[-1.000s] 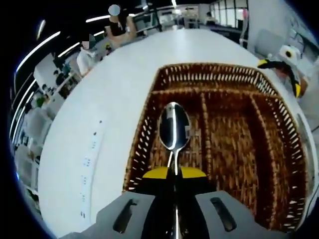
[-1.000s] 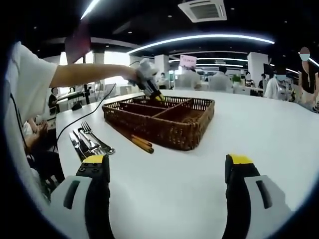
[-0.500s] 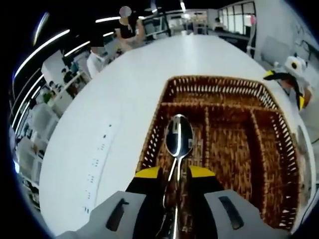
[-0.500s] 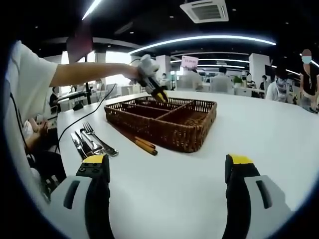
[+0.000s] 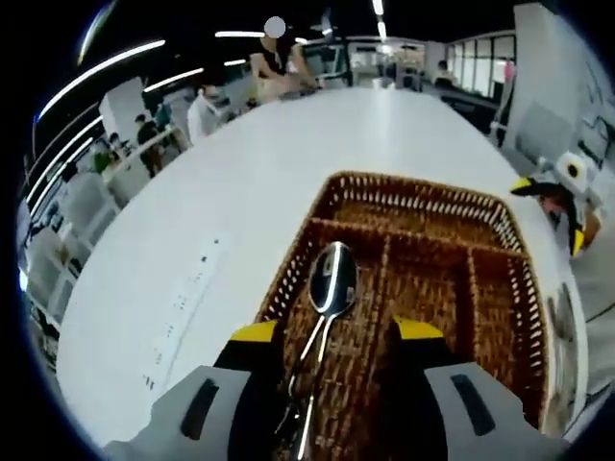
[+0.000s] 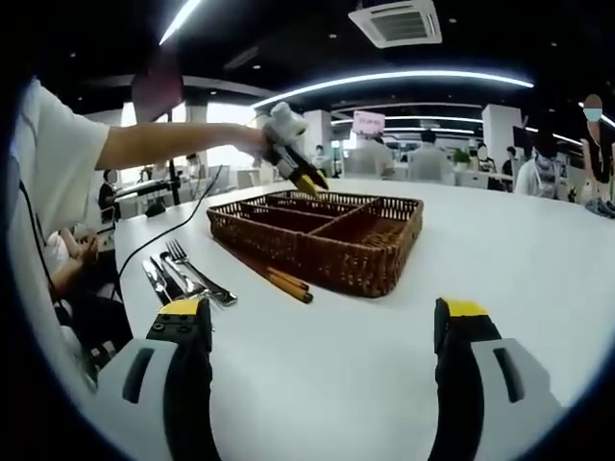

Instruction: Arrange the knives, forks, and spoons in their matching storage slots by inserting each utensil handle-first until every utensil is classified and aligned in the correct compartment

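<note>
A woven brown basket [image 5: 519, 317] with long compartments lies on the white table. A steel spoon [image 5: 332, 279] rests in its left compartment, bowl pointing away, handle running back toward me. My left gripper [image 5: 336, 331] is open above it, its yellow-tipped jaws standing apart on either side of the handle. In the right gripper view the left gripper [image 6: 298, 173] hovers over the far side of the basket [image 6: 317, 235], held by a person's arm. Forks and knives [image 6: 183, 279] lie on the table left of the basket. My right gripper [image 6: 322, 312] is open and holds nothing.
Brown chopsticks [image 6: 286, 282] lie on the table along the basket's near side. A black cable [image 6: 168, 245] trails across the table at the left. The right gripper [image 5: 559, 192] shows beyond the basket's right edge. People sit and stand in the background.
My left gripper's jaws have opened and let go of the spoon, which now lies in the basket's left compartment. The left gripper has drawn back a little. The right gripper stays open.
</note>
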A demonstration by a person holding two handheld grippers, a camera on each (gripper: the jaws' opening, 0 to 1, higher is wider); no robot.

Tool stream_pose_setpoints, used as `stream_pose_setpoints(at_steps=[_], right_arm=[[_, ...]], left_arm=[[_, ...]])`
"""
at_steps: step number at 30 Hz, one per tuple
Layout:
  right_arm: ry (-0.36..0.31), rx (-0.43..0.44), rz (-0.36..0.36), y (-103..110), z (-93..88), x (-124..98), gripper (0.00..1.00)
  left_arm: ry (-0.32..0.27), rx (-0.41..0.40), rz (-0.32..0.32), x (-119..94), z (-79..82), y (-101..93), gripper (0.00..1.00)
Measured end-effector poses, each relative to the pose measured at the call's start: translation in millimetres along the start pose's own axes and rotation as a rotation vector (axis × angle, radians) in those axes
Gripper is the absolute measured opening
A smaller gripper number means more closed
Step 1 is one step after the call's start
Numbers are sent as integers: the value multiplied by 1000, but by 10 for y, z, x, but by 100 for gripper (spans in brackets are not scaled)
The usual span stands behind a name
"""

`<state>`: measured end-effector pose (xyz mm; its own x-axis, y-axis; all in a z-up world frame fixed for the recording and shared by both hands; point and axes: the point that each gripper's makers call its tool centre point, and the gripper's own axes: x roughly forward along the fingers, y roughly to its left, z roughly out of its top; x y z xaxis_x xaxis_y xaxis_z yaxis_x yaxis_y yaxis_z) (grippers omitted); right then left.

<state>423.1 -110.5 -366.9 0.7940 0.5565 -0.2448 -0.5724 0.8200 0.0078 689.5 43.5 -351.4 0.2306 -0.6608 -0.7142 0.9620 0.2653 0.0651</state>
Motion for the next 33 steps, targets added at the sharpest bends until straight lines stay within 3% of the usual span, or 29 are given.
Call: stream_pose_setpoints(at_steps=[5,14,29,33], right_arm=[[-1,-2,10,39,5,9,100],[-3,-3,17,73,11,-4,100],[-8,-7,33,177,34,-39,100],[-10,-12,44,226,45,-38,100]], left_arm=[[5,-35,17,-7,-32,42,70],[-21,-67,61,-43,-37,-63,99],[-30,-67,125,-179,-117,-119,100],[-59,-65,153,-261,-76,-157,100]])
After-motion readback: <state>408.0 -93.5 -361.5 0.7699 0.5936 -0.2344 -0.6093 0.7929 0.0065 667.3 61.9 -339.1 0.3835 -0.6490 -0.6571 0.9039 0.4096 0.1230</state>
